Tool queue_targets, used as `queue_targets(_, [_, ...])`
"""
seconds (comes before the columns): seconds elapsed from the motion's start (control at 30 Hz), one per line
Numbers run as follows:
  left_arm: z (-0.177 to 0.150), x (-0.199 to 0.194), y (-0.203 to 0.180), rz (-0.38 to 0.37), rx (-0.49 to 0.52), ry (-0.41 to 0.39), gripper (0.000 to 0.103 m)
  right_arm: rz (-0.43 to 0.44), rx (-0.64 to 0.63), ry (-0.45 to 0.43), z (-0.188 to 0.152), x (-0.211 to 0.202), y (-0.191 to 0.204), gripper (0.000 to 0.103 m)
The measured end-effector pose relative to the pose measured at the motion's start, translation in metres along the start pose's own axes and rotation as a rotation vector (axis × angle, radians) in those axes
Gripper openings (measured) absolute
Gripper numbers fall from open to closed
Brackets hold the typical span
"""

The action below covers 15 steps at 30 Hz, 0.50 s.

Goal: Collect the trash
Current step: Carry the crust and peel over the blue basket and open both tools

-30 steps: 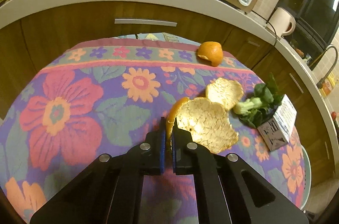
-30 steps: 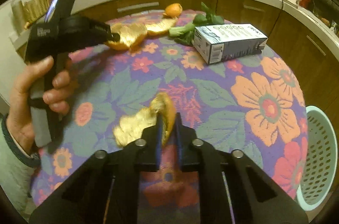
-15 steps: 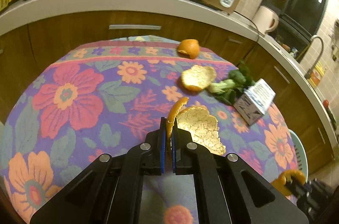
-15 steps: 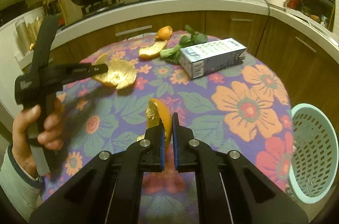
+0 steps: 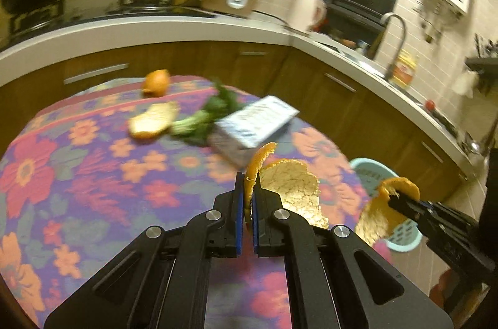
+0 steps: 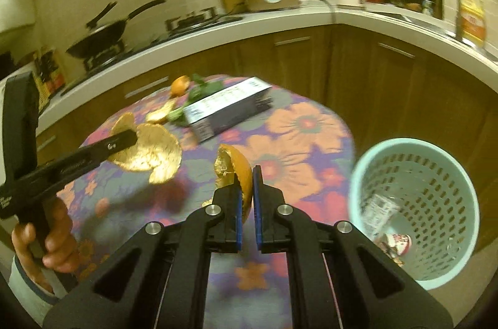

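Note:
My left gripper [image 5: 246,192] is shut on a large orange peel [image 5: 289,188] and holds it above the flowered table. It also shows in the right wrist view [image 6: 132,137] with its peel [image 6: 149,151]. My right gripper [image 6: 246,182] is shut on a smaller orange peel [image 6: 235,170], held over the table's right side, left of the light blue trash basket [image 6: 414,204]. In the left wrist view the right gripper [image 5: 393,196] and its peel [image 5: 382,213] hang above the basket [image 5: 370,176].
On the table [image 5: 93,173] lie another peel [image 5: 154,121], a piece of orange [image 5: 155,83], green vegetable scraps [image 5: 202,117] and a carton [image 5: 249,126]. The basket holds some trash [image 6: 395,241]. A counter with wooden cabinets [image 6: 373,73] curves behind.
Both grippers have swung right toward the basket with their peels still held. The basket has come much closer in the right wrist view.

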<state>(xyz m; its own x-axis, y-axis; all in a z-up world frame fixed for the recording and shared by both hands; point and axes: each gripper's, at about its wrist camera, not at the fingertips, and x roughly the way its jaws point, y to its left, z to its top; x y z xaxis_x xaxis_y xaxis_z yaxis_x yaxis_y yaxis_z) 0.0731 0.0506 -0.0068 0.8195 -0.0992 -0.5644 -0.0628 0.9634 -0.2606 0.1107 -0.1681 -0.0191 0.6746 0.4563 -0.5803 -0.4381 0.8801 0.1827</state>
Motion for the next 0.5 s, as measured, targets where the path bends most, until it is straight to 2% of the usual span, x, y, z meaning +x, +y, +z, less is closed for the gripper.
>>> queue_targets(0.3, [0.005,0.035,-0.079,-0.095,0.113,0.043,0.002,-0.097,0.166,-0.036,-0.007,-0.021,-0.096,0.004])
queue_targets(0.5, [0.002,0.066,-0.136,-0.148,0.202,0.07,0.002,-0.175,0.228,-0.036,-0.017,-0.031,-0.146,0.004])
